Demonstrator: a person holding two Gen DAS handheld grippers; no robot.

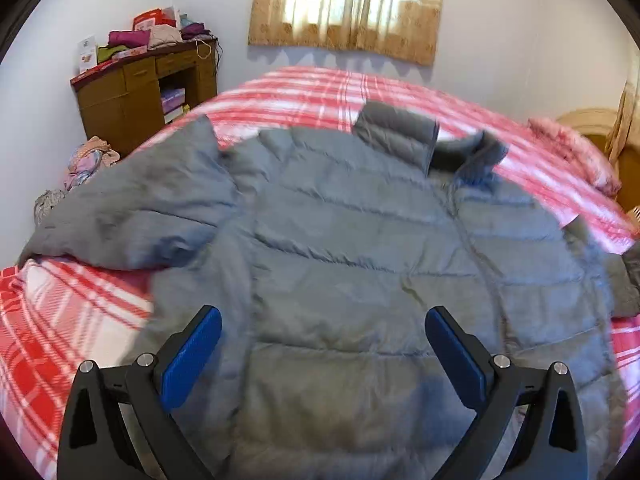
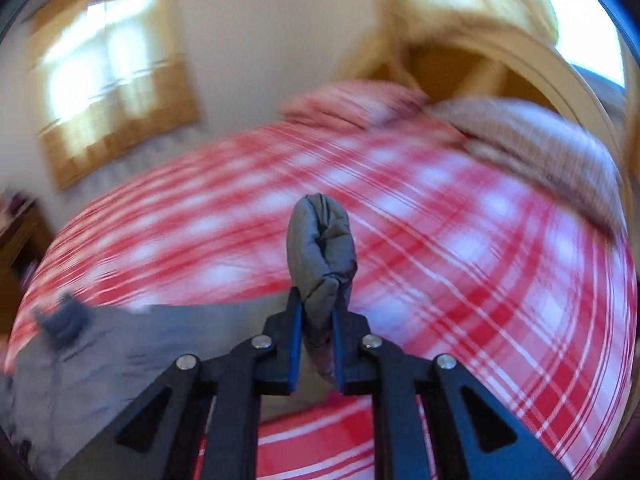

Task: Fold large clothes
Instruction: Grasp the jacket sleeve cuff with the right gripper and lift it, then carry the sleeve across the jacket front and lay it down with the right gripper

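One grey jacket (image 1: 360, 248), collar far-right

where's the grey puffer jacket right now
In the left wrist view the grey puffer jacket lies spread across the red plaid bed, collar toward the curtained window. The right tool pinches a fold of it.

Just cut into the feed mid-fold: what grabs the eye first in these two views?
The grey puffer jacket dominates the left wrist view, spread front-up across the red plaid bedspread, with the left gripper above its hem, jaws wide apart. In the blurred right wrist view, the right gripper is clamped on a bunched fold of that grey fabric, raised above the bed.
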